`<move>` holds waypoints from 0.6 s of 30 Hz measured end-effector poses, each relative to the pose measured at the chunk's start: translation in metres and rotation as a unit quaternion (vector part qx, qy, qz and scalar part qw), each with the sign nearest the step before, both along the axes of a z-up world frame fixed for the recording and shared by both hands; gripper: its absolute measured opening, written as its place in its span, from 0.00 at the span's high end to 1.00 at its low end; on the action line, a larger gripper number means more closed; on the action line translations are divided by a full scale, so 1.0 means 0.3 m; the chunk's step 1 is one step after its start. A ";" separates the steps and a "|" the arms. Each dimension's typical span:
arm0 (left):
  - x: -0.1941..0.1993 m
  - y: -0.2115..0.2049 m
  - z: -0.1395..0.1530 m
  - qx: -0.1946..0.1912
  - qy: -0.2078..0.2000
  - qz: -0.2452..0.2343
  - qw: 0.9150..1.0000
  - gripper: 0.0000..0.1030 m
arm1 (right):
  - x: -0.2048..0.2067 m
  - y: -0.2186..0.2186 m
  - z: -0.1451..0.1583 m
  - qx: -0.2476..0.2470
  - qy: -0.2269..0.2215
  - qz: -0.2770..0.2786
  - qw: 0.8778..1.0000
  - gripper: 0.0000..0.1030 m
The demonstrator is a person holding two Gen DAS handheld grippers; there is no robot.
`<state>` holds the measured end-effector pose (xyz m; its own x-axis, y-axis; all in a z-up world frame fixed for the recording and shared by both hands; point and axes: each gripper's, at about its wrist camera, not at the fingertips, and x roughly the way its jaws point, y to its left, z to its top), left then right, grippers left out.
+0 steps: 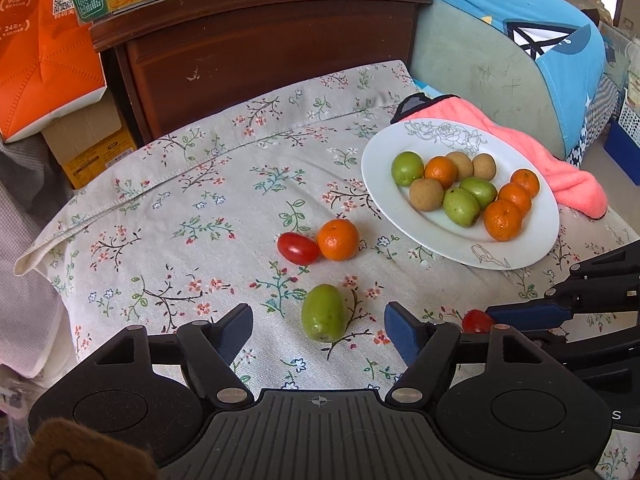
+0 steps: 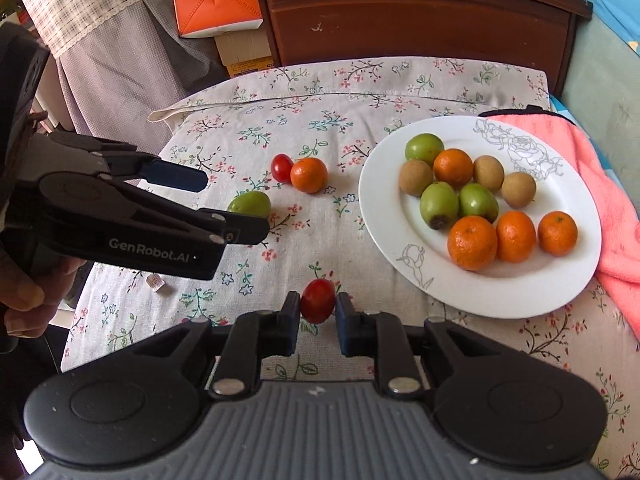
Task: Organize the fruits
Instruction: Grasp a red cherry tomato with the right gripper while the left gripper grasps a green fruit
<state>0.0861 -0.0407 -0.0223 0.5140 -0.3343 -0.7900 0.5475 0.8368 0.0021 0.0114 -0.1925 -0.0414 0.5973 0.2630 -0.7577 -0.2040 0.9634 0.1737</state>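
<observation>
A white plate (image 1: pixel 440 236) (image 2: pixel 520 292) on the floral cloth holds several oranges, green fruits and brown fruits. Left of the plate, a green fruit (image 1: pixel 323 318) (image 2: pixel 250 203) lies between the spread fingers of my left gripper (image 1: pixel 320 330), and the pads stand clear of it on both sides. My right gripper (image 2: pixel 318 306) is shut on a red cherry tomato (image 2: pixel 318 306) (image 1: pixel 476 321), held just above the cloth near the plate's front-left rim. Another cherry tomato (image 1: pixel 298 247) (image 2: pixel 282 167) and an orange (image 1: pixel 338 239) (image 2: pixel 309 175) lie touching on the cloth farther back.
A pink towel (image 1: pixel 572 176) (image 2: pixel 608 216) lies under the plate's right side. A dark wooden headboard (image 1: pixel 272 52) stands behind, with orange boxes (image 1: pixel 44 48) to its left and a blue cushion (image 1: pixel 560 52) to its right. The cloth drops off at its left edge. A paper scrap (image 2: pixel 156 282) lies there.
</observation>
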 end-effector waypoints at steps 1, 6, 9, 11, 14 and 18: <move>0.001 -0.001 -0.004 0.000 0.001 0.001 1.000 0.38 | 0.000 -0.004 -0.001 0.000 0.000 -0.001 1.000 0.82; 0.010 -0.008 -0.022 0.003 0.002 0.006 1.000 0.47 | 0.002 -0.021 0.005 0.015 0.002 -0.008 1.000 0.82; 0.015 -0.014 -0.034 0.005 0.004 0.006 1.000 0.52 | 0.005 -0.022 0.003 0.021 0.005 -0.009 1.000 0.82; 0.015 -0.021 -0.044 0.007 0.006 0.002 1.000 0.57 | 0.008 -0.019 -0.003 0.021 0.009 -0.008 1.000 0.82; 0.011 -0.032 -0.051 0.009 -0.002 -0.004 1.000 0.60 | 0.014 -0.017 -0.014 0.020 0.016 -0.010 1.000 0.82; 0.010 -0.039 -0.048 0.005 -0.002 -0.009 1.000 0.75 | 0.021 -0.015 -0.021 0.023 0.018 -0.014 0.999 0.80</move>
